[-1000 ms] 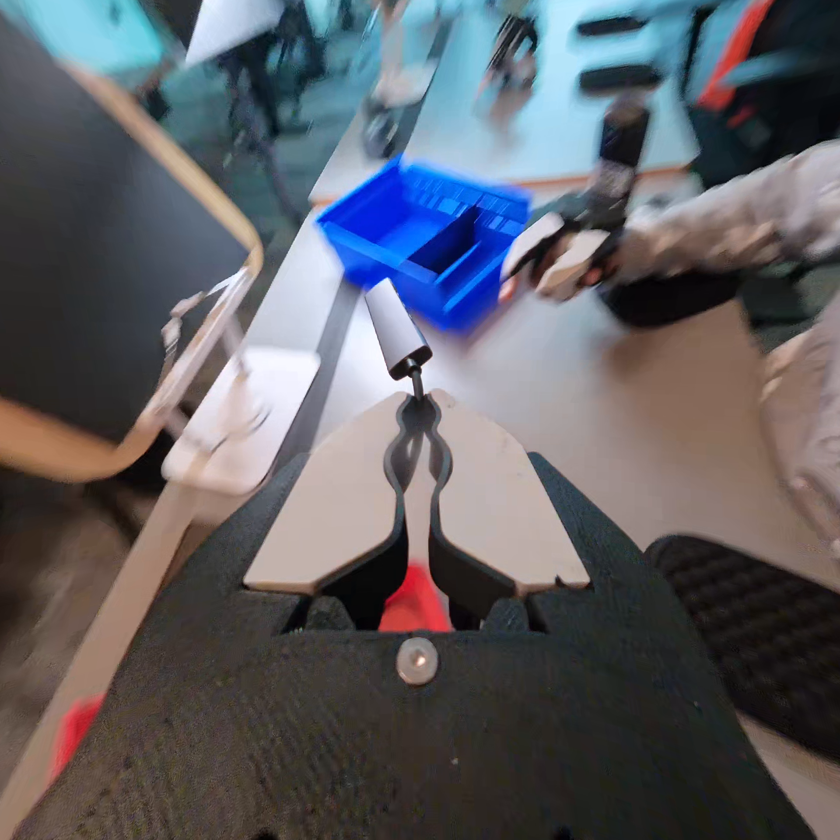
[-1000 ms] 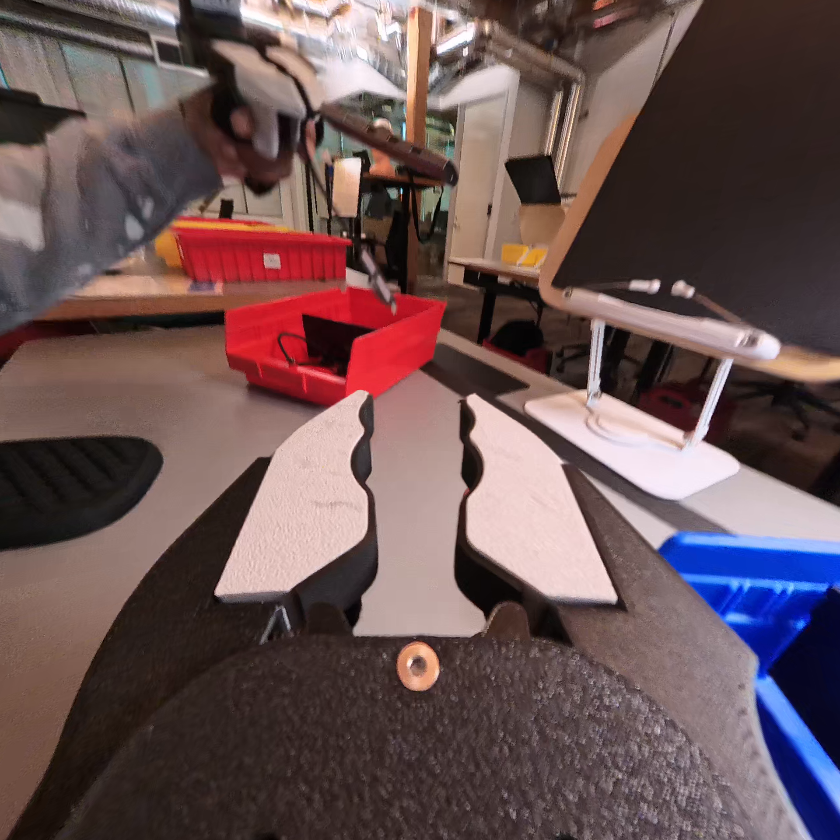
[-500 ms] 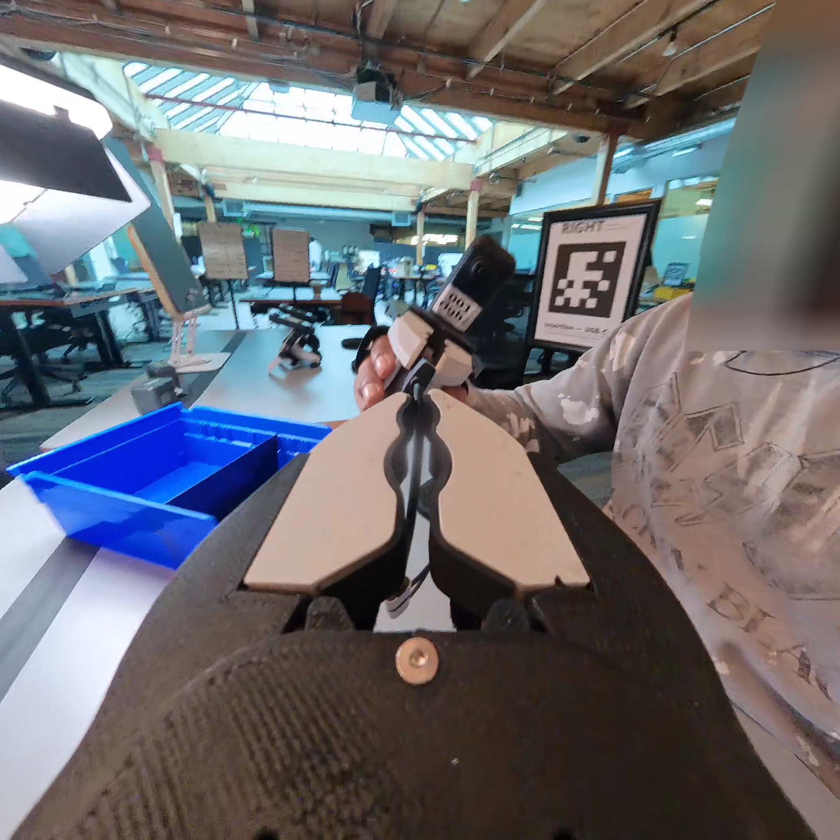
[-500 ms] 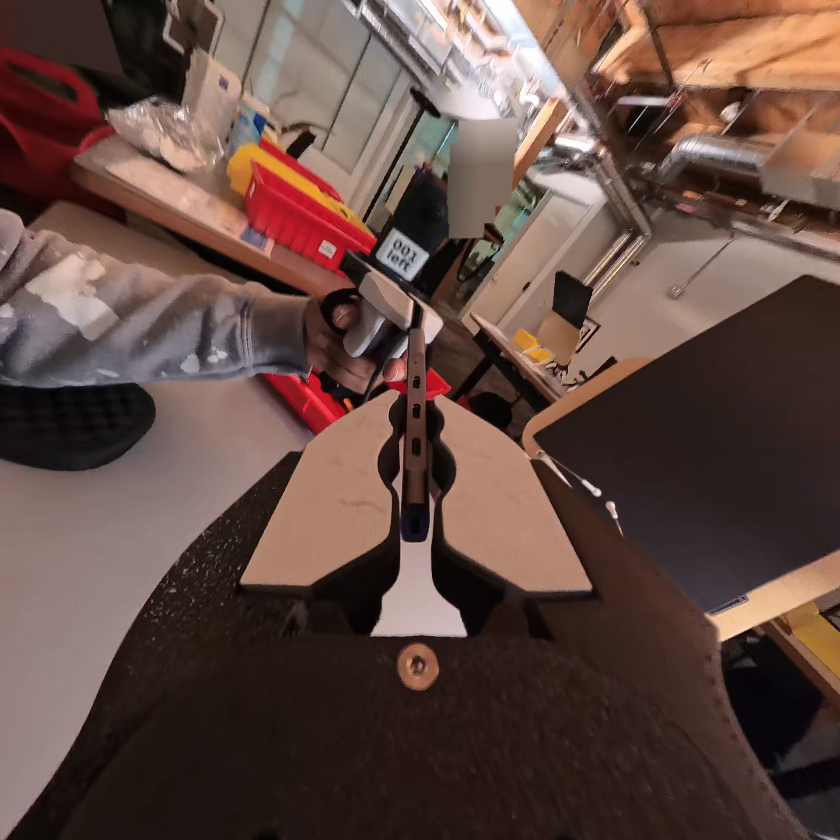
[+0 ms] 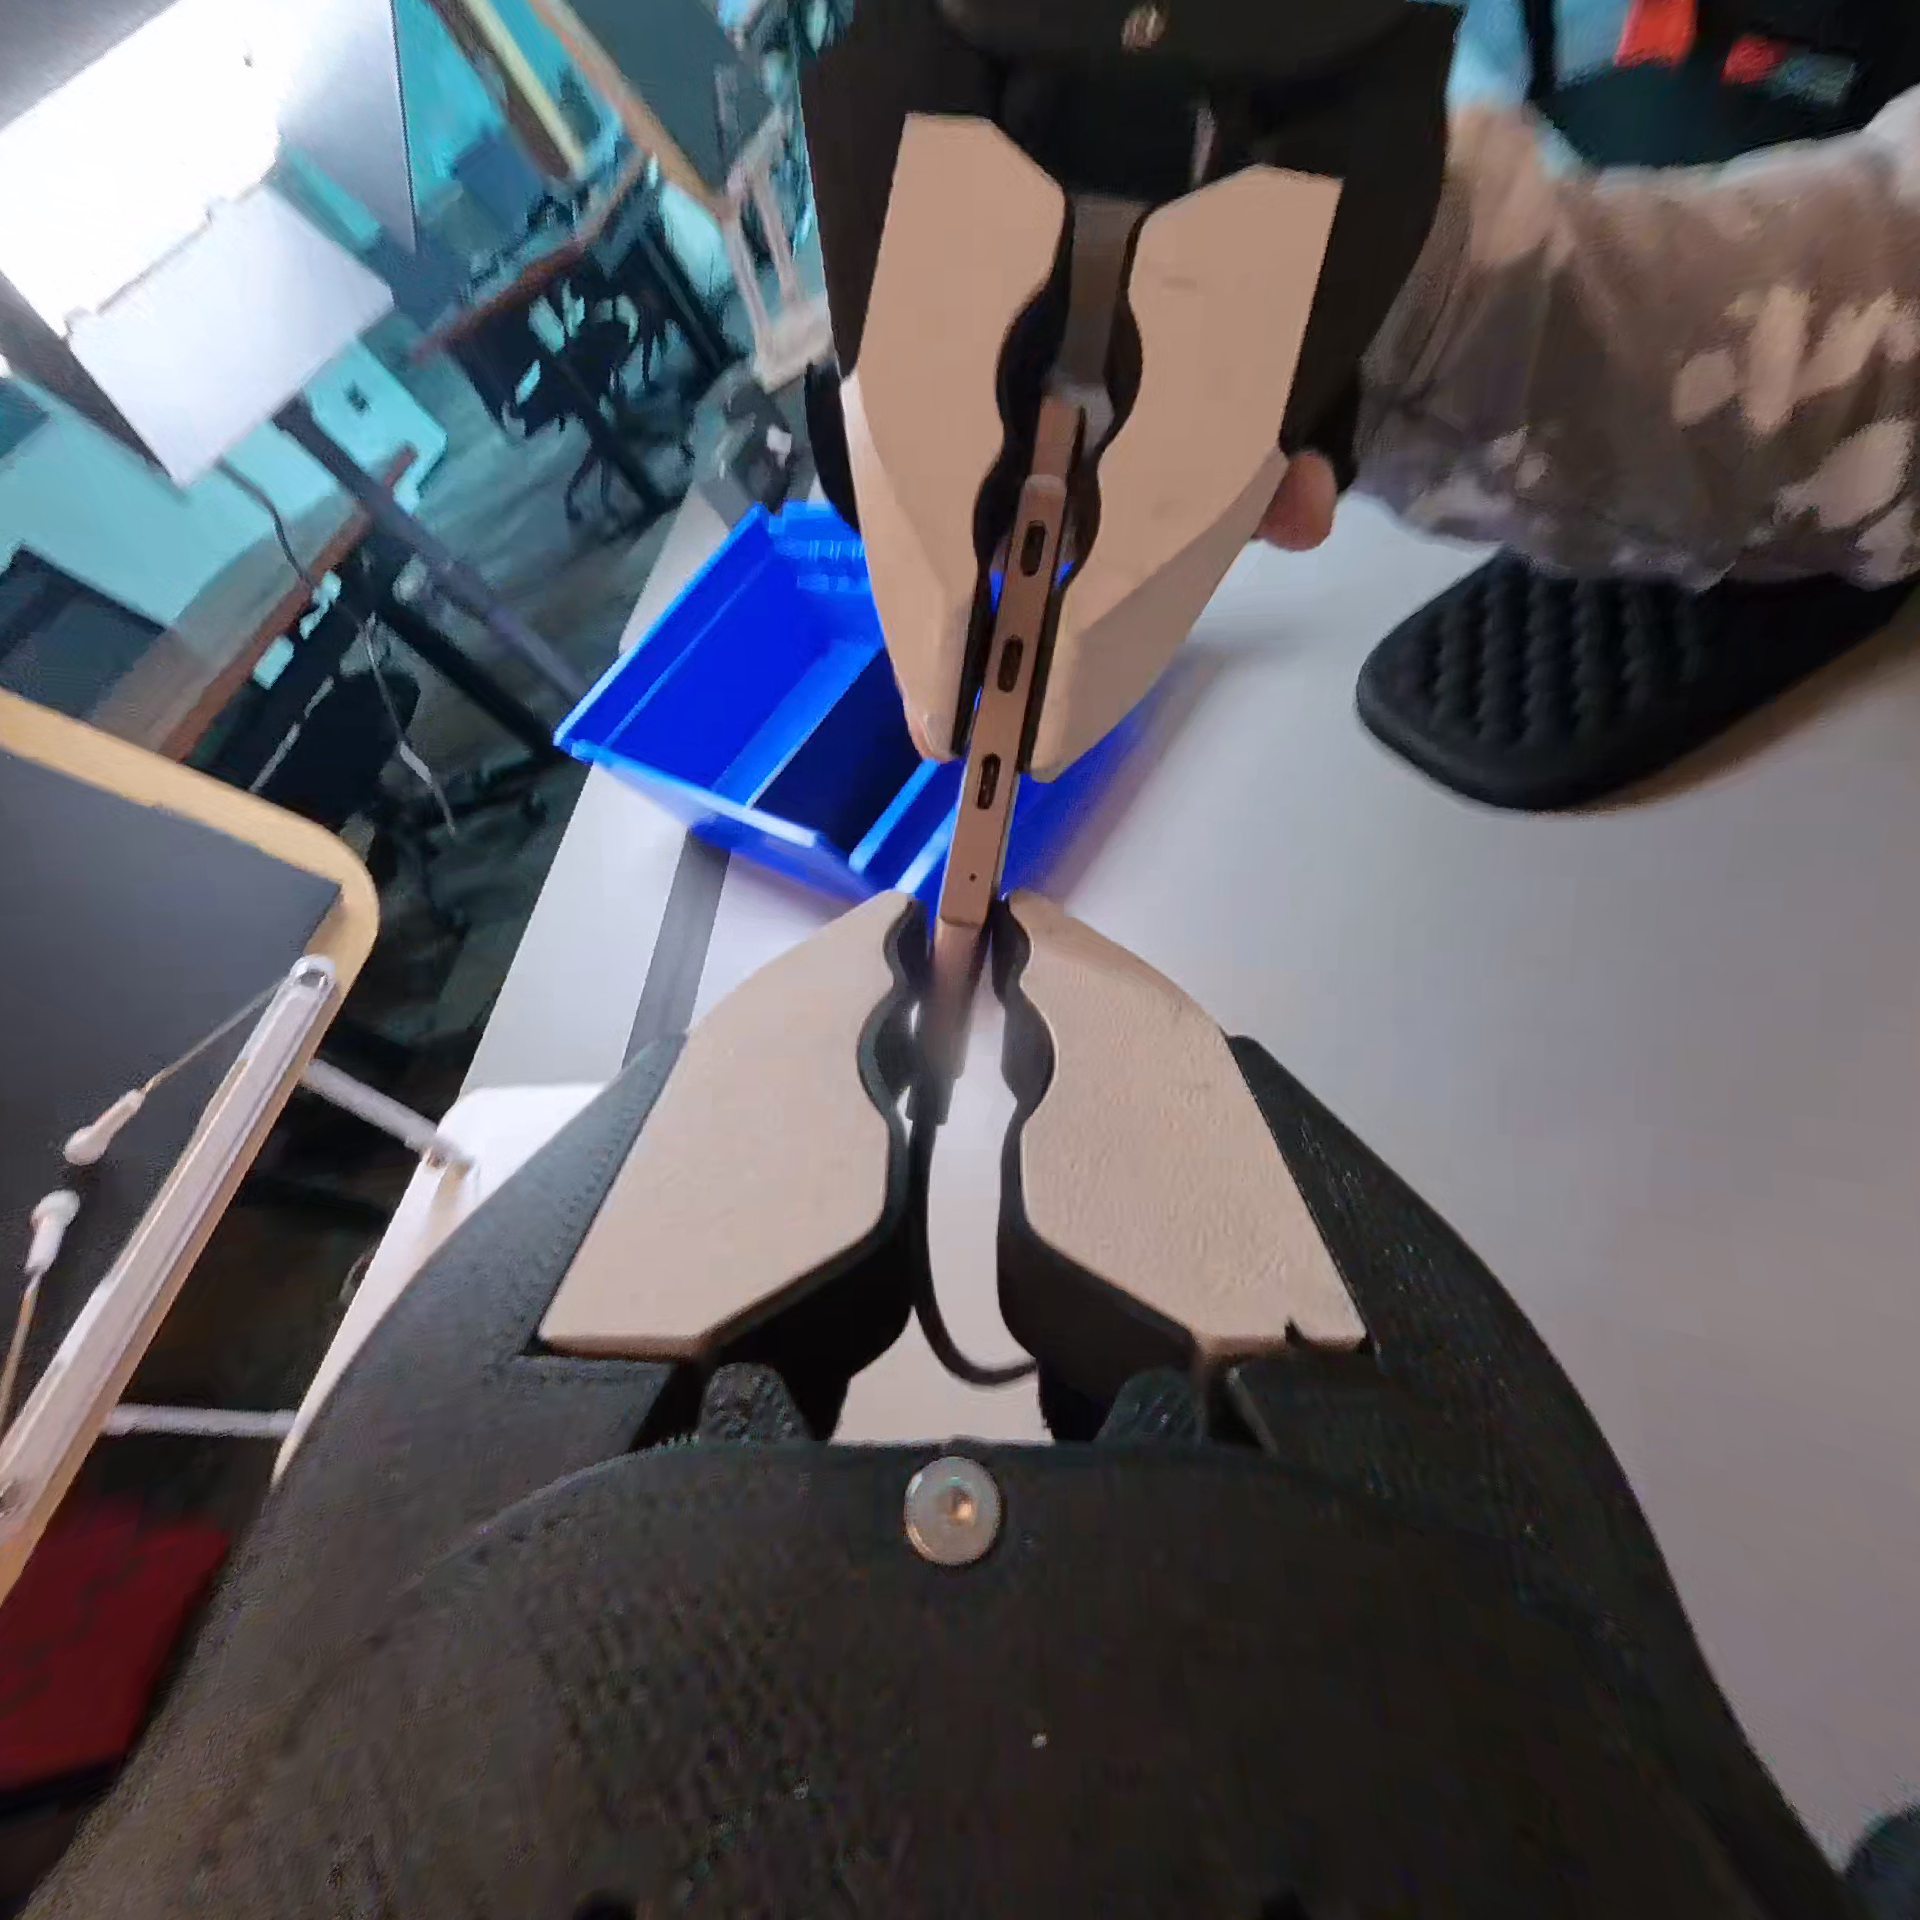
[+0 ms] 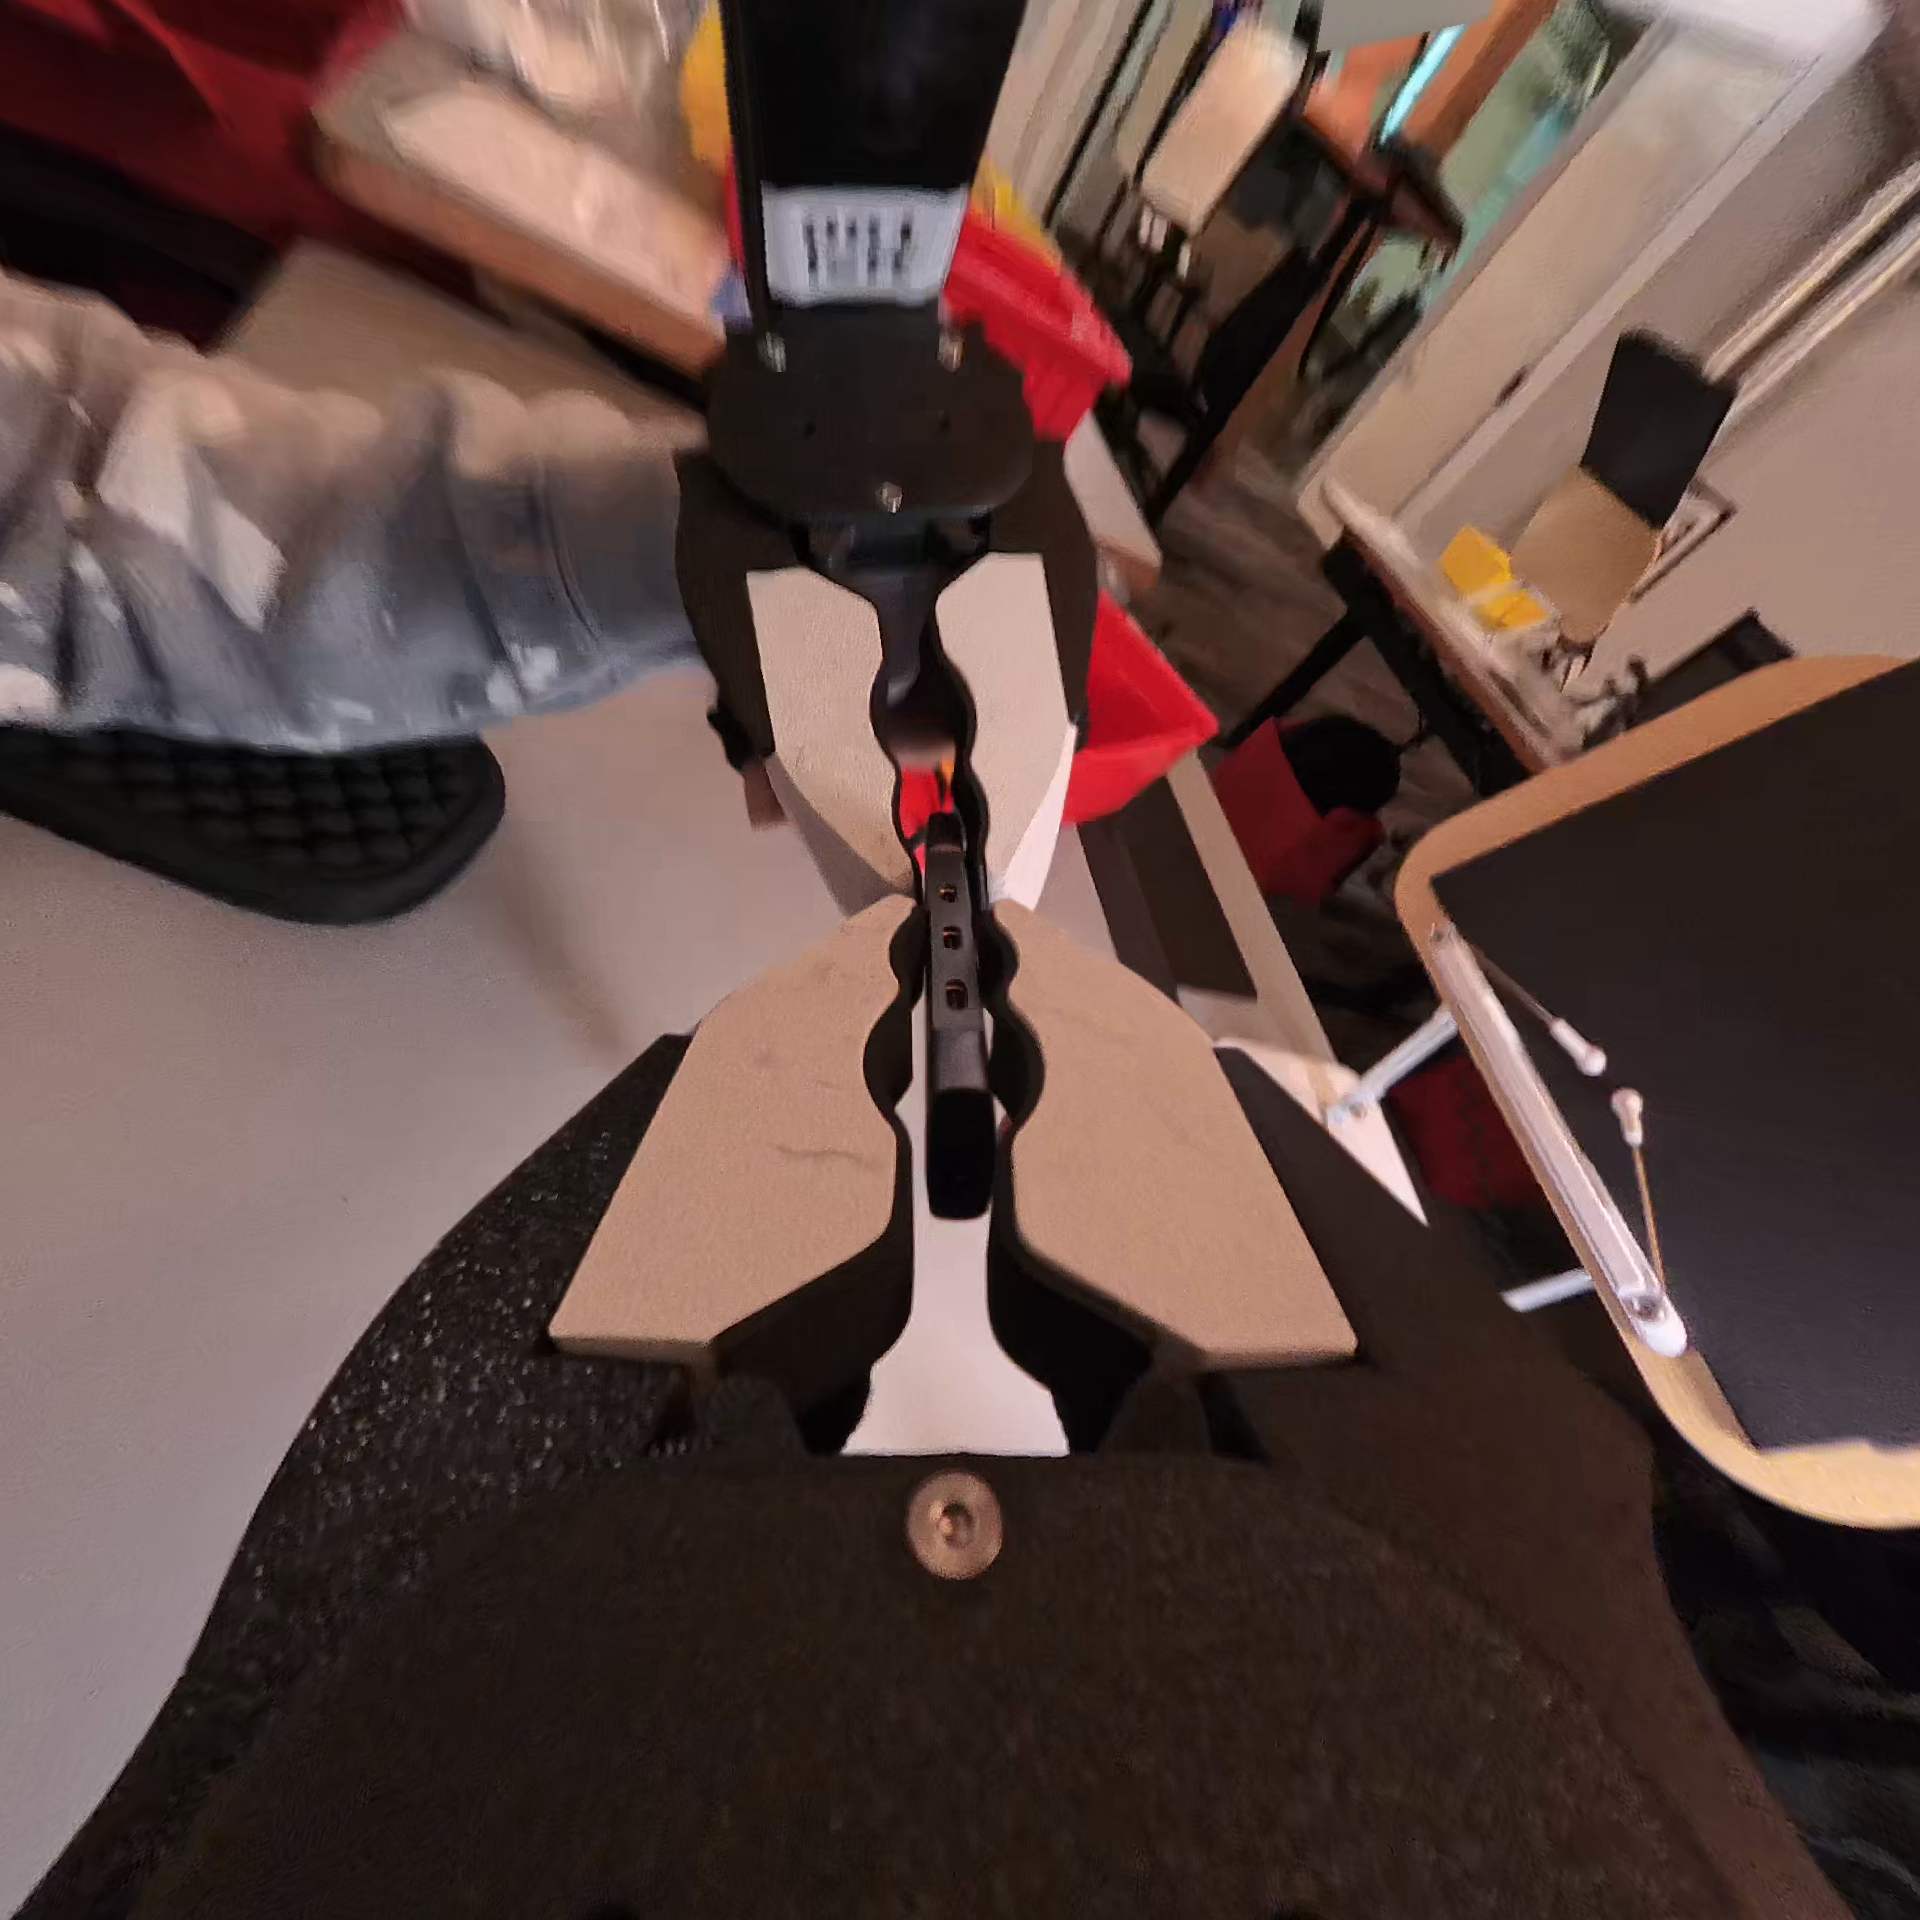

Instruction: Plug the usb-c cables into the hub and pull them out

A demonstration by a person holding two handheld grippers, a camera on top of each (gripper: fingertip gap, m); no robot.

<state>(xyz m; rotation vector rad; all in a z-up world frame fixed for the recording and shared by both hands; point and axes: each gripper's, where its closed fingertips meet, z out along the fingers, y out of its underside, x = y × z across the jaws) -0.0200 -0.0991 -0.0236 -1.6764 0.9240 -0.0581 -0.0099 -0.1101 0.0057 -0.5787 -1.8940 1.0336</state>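
Observation:
The hub [image 5: 977, 831] is a slim grey bar with several ports along its edge, held in the air between both grippers. My left gripper [image 5: 958, 914] is shut on its near end, where the hub's black lead [image 5: 966, 1340] runs back between the fingers. My right gripper [image 5: 987, 753] faces it from above and is shut on the hub's far part. In the right wrist view the hub [image 6: 951, 977] lies gripped in my right gripper [image 6: 954, 920], with the left gripper [image 6: 948, 873] almost tip to tip beyond it. No separate usb-c cable shows.
A blue bin [image 5: 748, 727] sits on the grey table behind the hub. A black textured pad [image 5: 1610, 675] lies to the right. A red bin [image 6: 1132, 717] is on the other side. A black board on a white stand [image 5: 135, 987] stands at the table edge. A patterned sleeve [image 5: 1662, 332] reaches in.
One second ago my right gripper was open and empty, and the left held the hub alone. The right has shut on the hub. The two grippers have since come nearly tip to tip.

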